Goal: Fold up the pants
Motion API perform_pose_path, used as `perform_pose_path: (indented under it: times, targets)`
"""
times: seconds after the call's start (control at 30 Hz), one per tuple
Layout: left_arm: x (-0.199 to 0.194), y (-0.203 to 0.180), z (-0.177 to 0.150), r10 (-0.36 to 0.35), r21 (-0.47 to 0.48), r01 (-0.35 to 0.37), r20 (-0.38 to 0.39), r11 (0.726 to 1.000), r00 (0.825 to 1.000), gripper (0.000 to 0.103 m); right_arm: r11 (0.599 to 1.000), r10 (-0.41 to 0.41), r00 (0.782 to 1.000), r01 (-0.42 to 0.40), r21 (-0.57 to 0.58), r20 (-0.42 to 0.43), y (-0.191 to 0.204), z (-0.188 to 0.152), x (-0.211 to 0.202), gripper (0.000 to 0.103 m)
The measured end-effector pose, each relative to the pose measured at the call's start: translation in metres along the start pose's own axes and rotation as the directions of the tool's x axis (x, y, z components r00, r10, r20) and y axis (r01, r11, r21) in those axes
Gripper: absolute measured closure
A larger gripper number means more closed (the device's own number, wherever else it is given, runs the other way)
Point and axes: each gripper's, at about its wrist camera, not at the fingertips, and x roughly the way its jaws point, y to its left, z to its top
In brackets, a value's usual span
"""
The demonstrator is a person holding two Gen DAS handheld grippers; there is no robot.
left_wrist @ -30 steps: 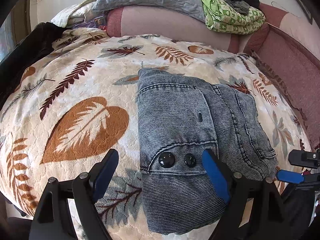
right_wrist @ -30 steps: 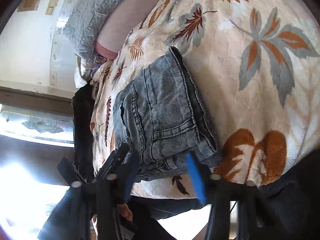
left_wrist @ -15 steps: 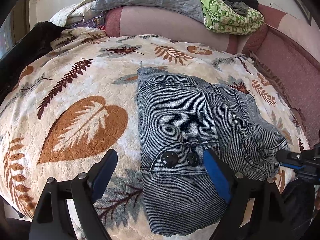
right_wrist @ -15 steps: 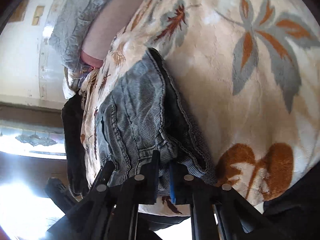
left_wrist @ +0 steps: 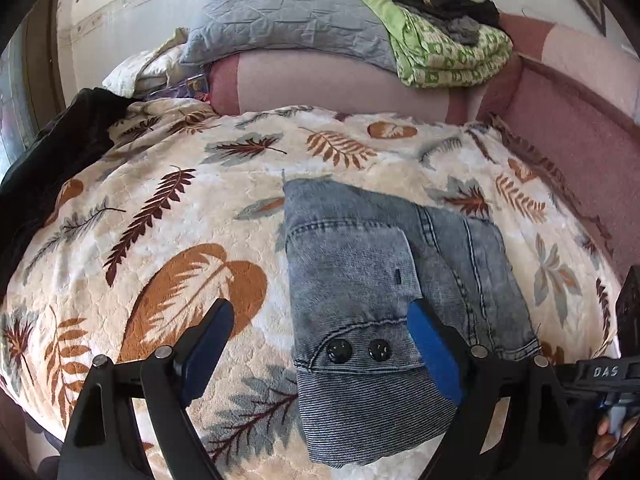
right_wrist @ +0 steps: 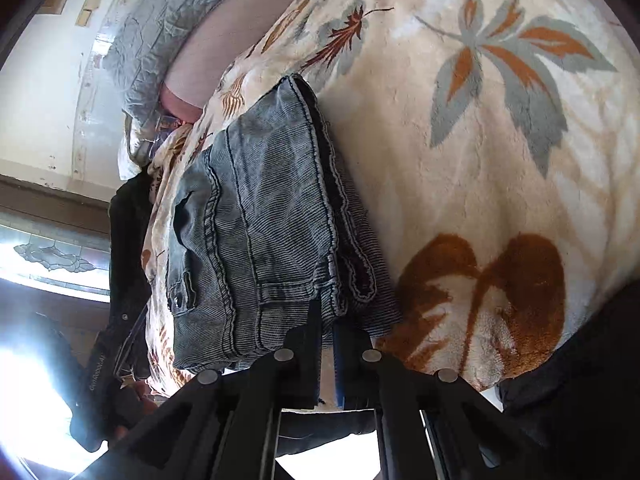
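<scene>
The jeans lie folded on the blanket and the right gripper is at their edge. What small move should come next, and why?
Probably close the left gripper on the near edge by the two black buttons. It stands open over the jeans gripping nothing, while the right gripper is already shut on the hem, so both ends could then lift together.

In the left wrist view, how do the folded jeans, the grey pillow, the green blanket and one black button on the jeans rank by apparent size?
1. Jeans, though nearest the camera.
2. Grey pillow.
3. Green blanket.
4. Black button, clearly smallest.
</scene>
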Motion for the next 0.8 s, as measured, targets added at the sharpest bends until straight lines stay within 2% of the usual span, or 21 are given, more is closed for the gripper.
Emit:
perform_pose_path:
  times: [0.07, 0.13, 0.2, 0.27, 0.4, 0.43, 0.5, 0.57, 0.63, 0.67, 0.7, 0.73, 0.77, 0.8]
  targets:
    - [0.031, -0.015, -0.015, 0.068, 0.090, -0.058, -0.115, 0.994, 0.991, 0.014, 1.000, 0.013, 1.000, -0.013, 0.012, -0.013, -0.003, -0.001, 0.000, 0.098]
    - [0.028, -0.014, -0.021, 0.069, 0.077, -0.065, -0.049, 0.995, 0.996, 0.013, 0.999, 0.024, 0.999, -0.023, 0.027, -0.044, -0.005, 0.000, -0.001, 0.095]
    - [0.028, -0.011, -0.019, 0.061, 0.065, -0.057, -0.063, 0.996, 0.996, 0.013, 0.999, 0.029, 0.997, -0.027, 0.023, -0.070, -0.003, 0.000, -0.010, 0.095]
    - [0.029, -0.013, -0.019, 0.070, 0.090, -0.064, -0.060, 0.994, 0.996, 0.013, 1.000, -0.010, 1.000, 0.010, -0.015, -0.015, 0.006, 0.004, -0.030, 0.093]
    - [0.027, -0.017, -0.022, 0.083, 0.104, -0.079, -0.038, 0.991, 0.996, 0.013, 0.991, 0.050, 0.995, -0.038, -0.125, 0.088, 0.046, 0.028, -0.061, 0.093]
    - [0.027, -0.016, -0.023, 0.081, 0.099, -0.078, -0.035, 0.992, 0.996, 0.013, 0.987, 0.086, 0.992, -0.072, -0.144, 0.090, 0.056, 0.038, -0.060, 0.093]
    - [0.027, -0.016, -0.023, 0.079, 0.093, -0.076, -0.035, 0.993, 0.996, 0.013, 0.978, 0.142, 0.989, -0.133, -0.160, 0.043, 0.071, 0.055, -0.042, 0.093]
    - [0.027, -0.016, -0.023, 0.080, 0.092, -0.076, -0.037, 0.993, 0.996, 0.013, 0.976, 0.157, 0.988, -0.155, -0.155, 0.000, 0.074, 0.069, -0.014, 0.092]
    - [0.027, -0.016, -0.023, 0.079, 0.092, -0.076, -0.036, 0.993, 0.996, 0.013, 0.986, 0.093, 0.995, -0.098, -0.132, -0.048, 0.061, 0.076, 0.020, 0.088]
    - [0.028, -0.016, -0.023, 0.073, 0.091, -0.069, -0.038, 0.993, 0.997, 0.013, 0.996, 0.006, 0.997, -0.012, -0.084, -0.076, 0.045, 0.076, 0.037, 0.087]
    - [0.028, -0.015, -0.024, 0.074, 0.092, -0.070, -0.036, 0.993, 0.997, 0.013, 1.000, 0.023, 0.996, -0.025, -0.019, -0.087, 0.029, 0.075, 0.045, 0.095]
    - [0.027, -0.015, -0.024, 0.071, 0.093, -0.068, -0.032, 0.993, 0.997, 0.013, 0.999, 0.054, 0.996, -0.053, 0.012, -0.077, 0.025, 0.074, 0.043, 0.096]
    - [0.027, -0.014, -0.024, 0.069, 0.092, -0.066, -0.029, 0.994, 0.997, 0.013, 0.999, 0.037, 0.996, -0.038, -0.001, -0.081, 0.030, 0.076, 0.038, 0.096]
    - [0.027, -0.014, -0.025, 0.067, 0.090, -0.064, -0.027, 0.994, 0.997, 0.013, 0.999, 0.012, 0.998, -0.014, -0.031, -0.068, 0.041, 0.078, 0.032, 0.090]
